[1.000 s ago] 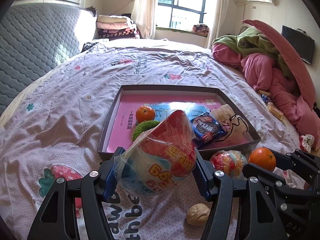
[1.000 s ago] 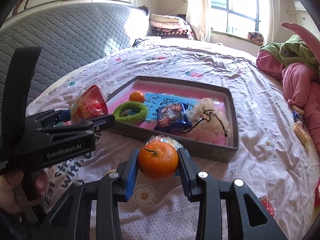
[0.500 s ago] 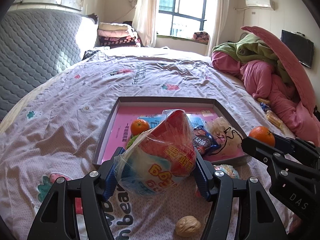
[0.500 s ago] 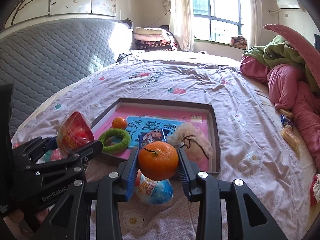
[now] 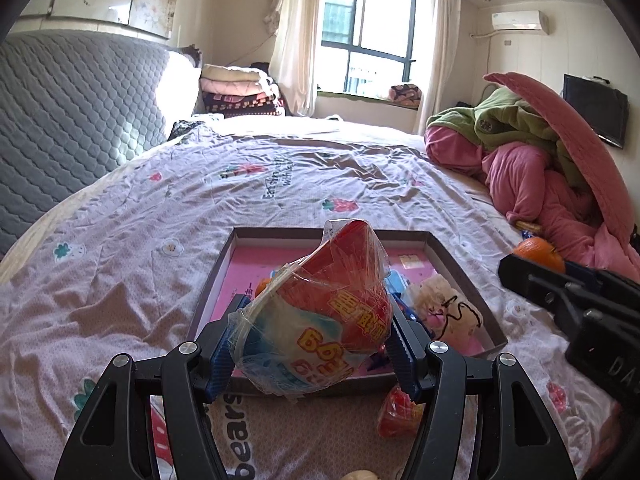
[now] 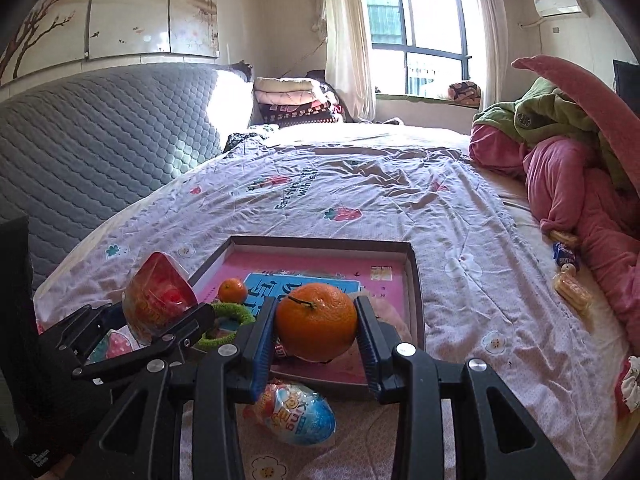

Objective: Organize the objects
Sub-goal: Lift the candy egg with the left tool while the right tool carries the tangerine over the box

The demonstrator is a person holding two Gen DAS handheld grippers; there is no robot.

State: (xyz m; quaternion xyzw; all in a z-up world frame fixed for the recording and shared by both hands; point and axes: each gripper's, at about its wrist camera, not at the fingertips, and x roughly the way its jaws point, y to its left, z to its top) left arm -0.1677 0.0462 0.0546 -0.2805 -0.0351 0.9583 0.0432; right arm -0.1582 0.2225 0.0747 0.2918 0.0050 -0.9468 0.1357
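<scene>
We hold a wrapped toy egg (image 5: 320, 312) clamped in our left gripper (image 5: 316, 344) and an orange (image 6: 316, 322) in our right gripper (image 6: 316, 334), both above the tray (image 6: 416, 280) on the bed (image 6: 360, 192).

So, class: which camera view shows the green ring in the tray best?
The right wrist view: the green ring lies in the tray beside a small orange, partly behind the left gripper. In the left wrist view the held egg-shaped packet hides it entirely.
</scene>
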